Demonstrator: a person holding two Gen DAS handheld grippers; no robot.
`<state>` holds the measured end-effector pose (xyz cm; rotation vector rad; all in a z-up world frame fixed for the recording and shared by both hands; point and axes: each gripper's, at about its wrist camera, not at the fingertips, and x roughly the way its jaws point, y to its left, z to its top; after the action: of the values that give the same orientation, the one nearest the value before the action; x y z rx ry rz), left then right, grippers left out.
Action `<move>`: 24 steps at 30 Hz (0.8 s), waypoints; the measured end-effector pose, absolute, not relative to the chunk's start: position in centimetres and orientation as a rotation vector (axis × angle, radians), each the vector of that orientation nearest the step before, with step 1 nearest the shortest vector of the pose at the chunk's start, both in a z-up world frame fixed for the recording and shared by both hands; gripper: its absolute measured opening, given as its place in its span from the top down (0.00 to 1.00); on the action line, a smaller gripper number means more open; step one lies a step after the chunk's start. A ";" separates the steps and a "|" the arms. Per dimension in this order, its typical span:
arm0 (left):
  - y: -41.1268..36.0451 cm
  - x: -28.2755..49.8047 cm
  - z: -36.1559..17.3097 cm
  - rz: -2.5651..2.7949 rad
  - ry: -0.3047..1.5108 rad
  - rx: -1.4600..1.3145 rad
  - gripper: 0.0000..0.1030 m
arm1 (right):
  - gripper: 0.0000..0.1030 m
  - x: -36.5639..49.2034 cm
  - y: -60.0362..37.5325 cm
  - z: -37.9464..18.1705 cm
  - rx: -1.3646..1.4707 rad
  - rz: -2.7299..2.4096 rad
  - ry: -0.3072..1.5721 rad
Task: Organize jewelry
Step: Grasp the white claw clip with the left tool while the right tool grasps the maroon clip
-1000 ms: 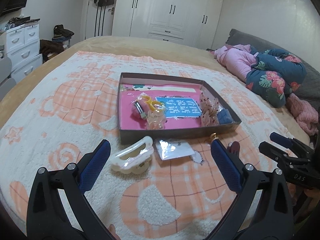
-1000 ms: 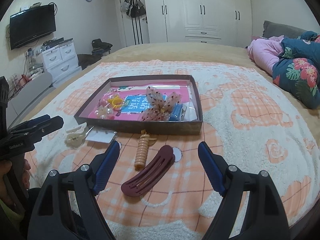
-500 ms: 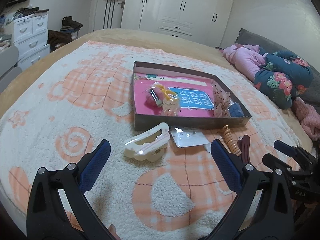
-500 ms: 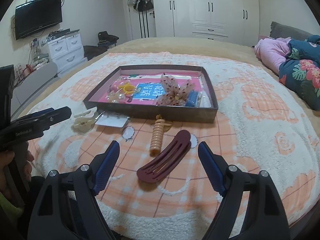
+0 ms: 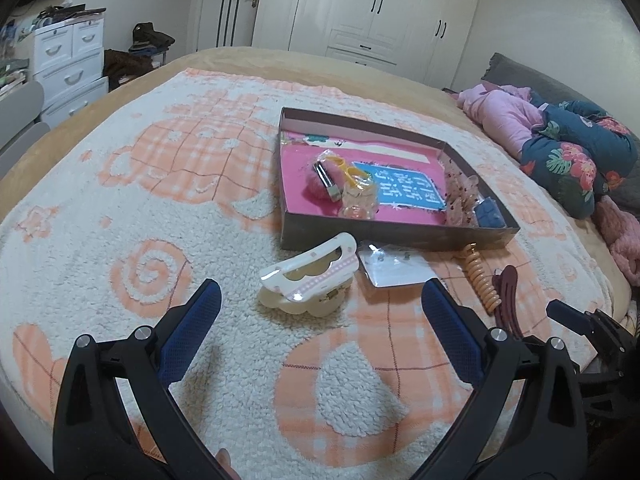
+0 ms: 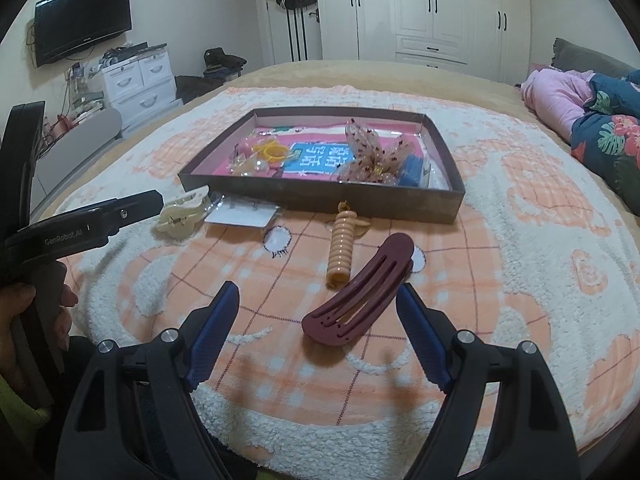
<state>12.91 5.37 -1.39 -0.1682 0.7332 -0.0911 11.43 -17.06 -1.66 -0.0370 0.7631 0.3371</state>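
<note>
A shallow brown box (image 5: 384, 236) (image 6: 320, 196) with a pink floor lies on the bed and holds several small hair accessories. In front of it lie a cream claw clip (image 5: 310, 278) (image 6: 182, 218), a clear packet with earrings (image 5: 394, 266) (image 6: 244, 212), a ribbed peach clip (image 5: 482, 278) (image 6: 340, 248) and a maroon hair clip (image 6: 360, 300) (image 5: 506, 292). My left gripper (image 5: 318, 300) stands open just short of the cream clip. My right gripper (image 6: 318, 300) is open, with the near end of the maroon clip between its fingers, untouched.
The fleecy orange-and-white blanket (image 5: 140, 220) covers the bed. Pink and floral bedding (image 5: 560, 148) is heaped at the right. White drawers (image 6: 138, 84) and a wall television (image 6: 82, 32) stand off to the left, wardrobes (image 6: 432, 8) behind.
Both grippers have come down and closer to the items in front of the box. The cream clip and the maroon clip now sit nearer their fingers. Both stayed open.
</note>
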 end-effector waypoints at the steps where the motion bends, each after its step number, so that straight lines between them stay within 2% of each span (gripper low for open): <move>1: 5.4 13.0 -1.5 -0.091 0.734 -0.168 0.11 | 0.24 11.6 -17.1 -1.9 -0.034 0.333 0.770; 24: 6.7 16.9 -4.7 -0.092 0.816 -0.281 0.11 | 0.19 14.4 -17.8 -5.1 0.026 0.273 0.842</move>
<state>16.87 6.71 -4.73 -0.2811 0.8157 -0.0919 14.39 -17.82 -5.07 0.0257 0.8418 0.2732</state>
